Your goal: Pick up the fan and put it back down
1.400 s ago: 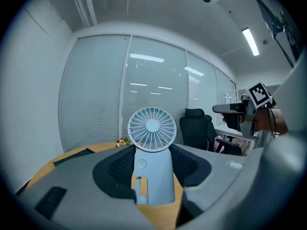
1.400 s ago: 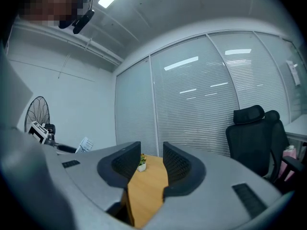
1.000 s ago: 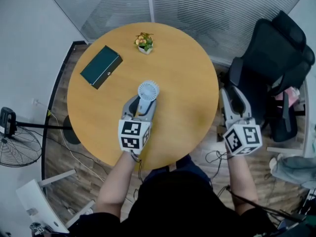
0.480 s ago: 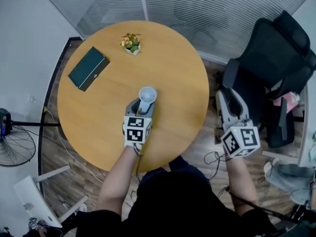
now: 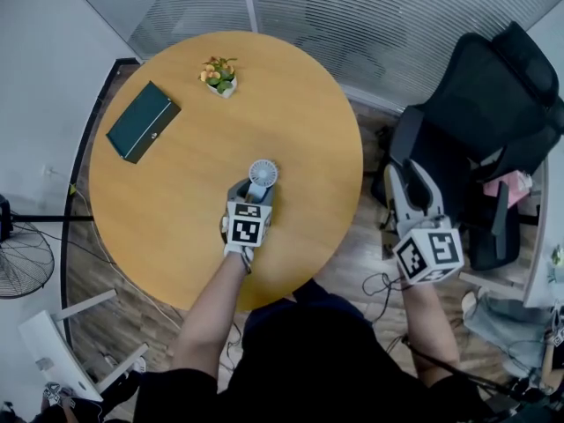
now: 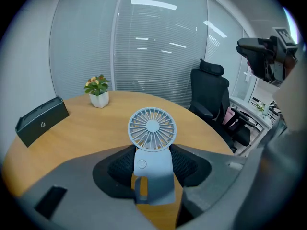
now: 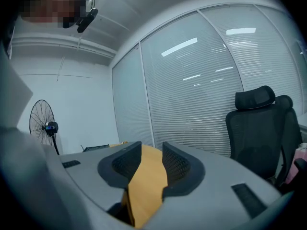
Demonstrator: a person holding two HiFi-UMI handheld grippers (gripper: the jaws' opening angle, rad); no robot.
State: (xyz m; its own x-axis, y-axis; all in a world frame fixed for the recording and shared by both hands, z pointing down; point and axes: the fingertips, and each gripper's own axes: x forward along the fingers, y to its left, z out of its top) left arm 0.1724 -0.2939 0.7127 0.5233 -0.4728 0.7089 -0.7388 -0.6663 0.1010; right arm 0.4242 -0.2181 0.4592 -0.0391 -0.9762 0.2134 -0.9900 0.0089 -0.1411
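The left claw [image 5: 253, 192] is closed on the fan [image 6: 152, 128]. Its two dark pads press the pale body from either side, just under the round grille, and the grille stands clear above them. The fan is upright over the tabletop [image 5: 291, 104], inside the near edge and a little right of the middle. It is well apart from the dark green box [image 5: 143, 122] by the far left edge and the small potted plant [image 5: 218, 75] at the far edge. Neither view settles whether its foot already touches the wood.

The right claw [image 5: 408, 176] hangs off the tabletop's right edge, in front of the black office chair [image 5: 476, 139]. Its jaws are partly apart with nothing between them; only a strip of the wood shows through the gap.

The step in hand looks like the set-down. To do it well, keep the body vertical and the grip steady until the whole foot sits flat, since the big head probably makes the fan top-heavy. Then spread the pads evenly so neither one drags the body sideways. Draw the claw straight back toward the near edge, low and level, clear of the grille. The spot looks safe, with bare wood on all sides. The right claw has no part in this and does best staying where it is.
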